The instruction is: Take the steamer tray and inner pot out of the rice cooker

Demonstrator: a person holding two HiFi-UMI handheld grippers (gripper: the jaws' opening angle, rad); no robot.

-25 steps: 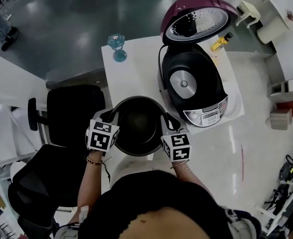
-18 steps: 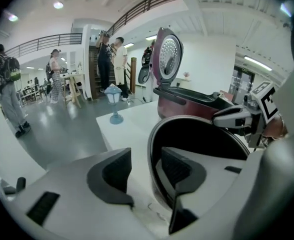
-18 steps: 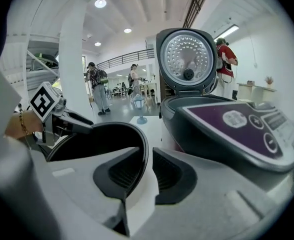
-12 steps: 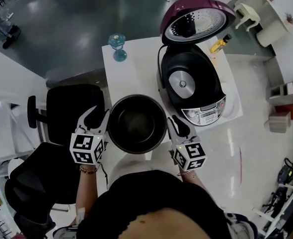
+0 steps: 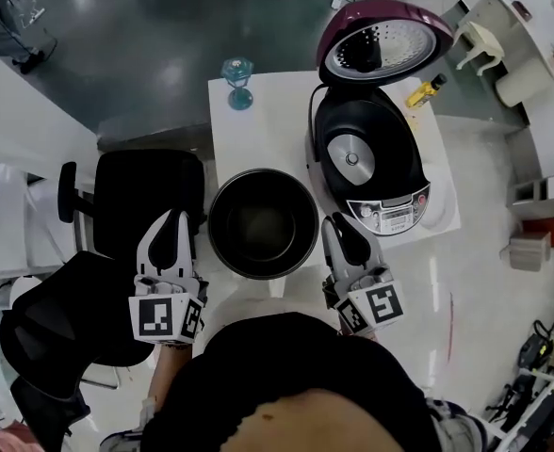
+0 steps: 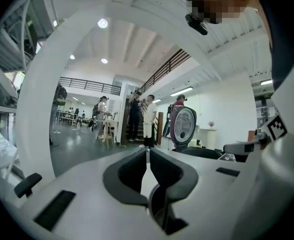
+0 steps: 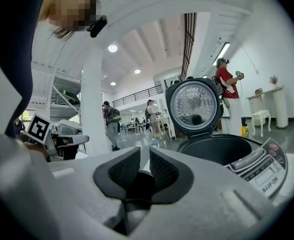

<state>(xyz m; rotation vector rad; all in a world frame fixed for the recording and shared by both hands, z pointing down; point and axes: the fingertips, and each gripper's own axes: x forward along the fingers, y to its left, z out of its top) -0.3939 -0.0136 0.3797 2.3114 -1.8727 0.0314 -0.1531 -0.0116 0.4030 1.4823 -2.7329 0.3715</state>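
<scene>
The black inner pot [image 5: 263, 222] stands on the white table [image 5: 258, 135], near its front edge and left of the rice cooker [image 5: 371, 163]. The cooker's purple lid [image 5: 385, 45] stands open, and a grey round plate [image 5: 346, 153] shows in its empty cavity. My left gripper [image 5: 171, 217] hovers left of the pot, apart from it, shut on nothing [image 6: 147, 149]. To the pot's right my right gripper [image 5: 336, 222] has a narrow slit between its pads with nothing in it [image 7: 145, 151]. The cooker [image 7: 227, 151] shows ahead of it.
A blue stemmed glass [image 5: 238, 83] stands at the table's far left corner, and a yellow bottle [image 5: 423, 90] is beside the cooker's lid. Black office chairs [image 5: 150, 196] crowd the table's left side. People stand far off in the hall [image 6: 149, 121].
Both grippers held the pot by its rim a second ago. They have let go and drawn back toward me and upward; the pot stays on the table. The left jaws opened, then shut.
</scene>
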